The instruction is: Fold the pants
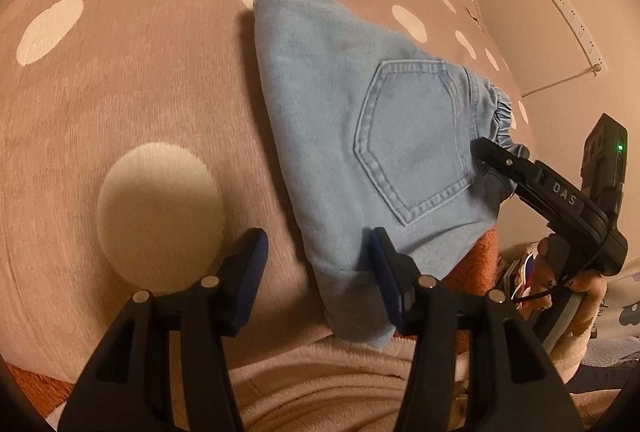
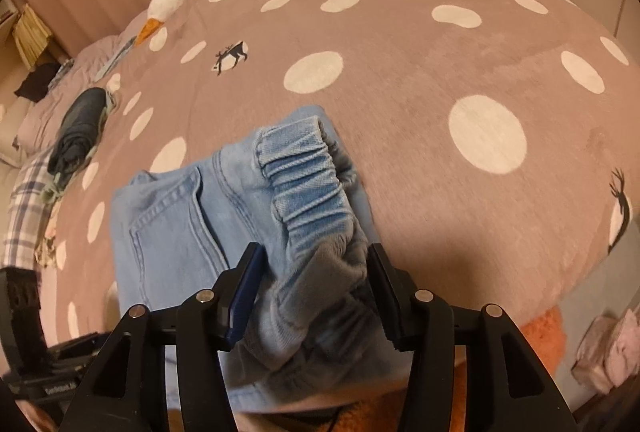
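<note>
Pants (image 1: 360, 135), light blue denim and folded into a compact bundle, lie on the spotted bed cover (image 1: 140, 79) near the bed's front edge. Left gripper (image 1: 316, 272) has its fingers apart, empty, one over the bundle's near corner. Right gripper (image 2: 314, 292) has its fingers spread either side of the elastic waistband (image 2: 308, 187), not pressing it.

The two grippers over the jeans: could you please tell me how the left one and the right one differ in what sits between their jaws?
The left gripper has mostly bare bedspread in its gap; only one pad lies over the edge of the folded light blue jeans. The right gripper straddles the elastic waistband, with bunched denim filling its gap. Its pads seem not to press the cloth. Both stand open, angled down at the same jeans.
</note>
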The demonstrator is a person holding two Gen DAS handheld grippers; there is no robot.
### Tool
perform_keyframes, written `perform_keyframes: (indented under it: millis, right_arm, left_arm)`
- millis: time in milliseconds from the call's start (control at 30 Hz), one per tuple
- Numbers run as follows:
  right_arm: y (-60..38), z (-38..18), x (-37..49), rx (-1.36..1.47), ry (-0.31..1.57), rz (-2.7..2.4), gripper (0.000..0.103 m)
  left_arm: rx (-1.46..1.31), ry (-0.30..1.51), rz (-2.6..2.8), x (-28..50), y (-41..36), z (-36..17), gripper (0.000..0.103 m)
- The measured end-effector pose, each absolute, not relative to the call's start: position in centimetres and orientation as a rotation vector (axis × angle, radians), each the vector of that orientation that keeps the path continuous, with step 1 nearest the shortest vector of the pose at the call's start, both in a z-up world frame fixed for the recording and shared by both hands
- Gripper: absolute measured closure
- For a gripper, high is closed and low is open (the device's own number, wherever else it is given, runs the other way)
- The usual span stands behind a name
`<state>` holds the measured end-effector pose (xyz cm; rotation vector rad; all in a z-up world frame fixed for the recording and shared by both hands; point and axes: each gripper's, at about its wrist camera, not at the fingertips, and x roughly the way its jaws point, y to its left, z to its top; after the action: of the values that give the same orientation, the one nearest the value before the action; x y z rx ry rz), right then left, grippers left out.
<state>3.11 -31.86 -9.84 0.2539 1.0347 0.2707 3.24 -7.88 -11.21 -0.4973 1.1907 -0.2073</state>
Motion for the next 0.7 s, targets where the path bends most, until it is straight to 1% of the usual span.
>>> perform_keyframes:
  millis: [600, 700]
  right_arm:
    - [-33.0, -10.5, 1.2, 0.289, 1.103, 0.265, 0.051]
    - [-32.9, -10.9, 1.4, 0.261, 1.106, 0.242, 0.044]
  left_arm:
    - [-0.494, 1.208, -0.195, 2.9, -8.2, -11.3, 0.048]
    - [-0.492, 1.210, -0.196, 2.9, -8.3, -11.4, 0.047]
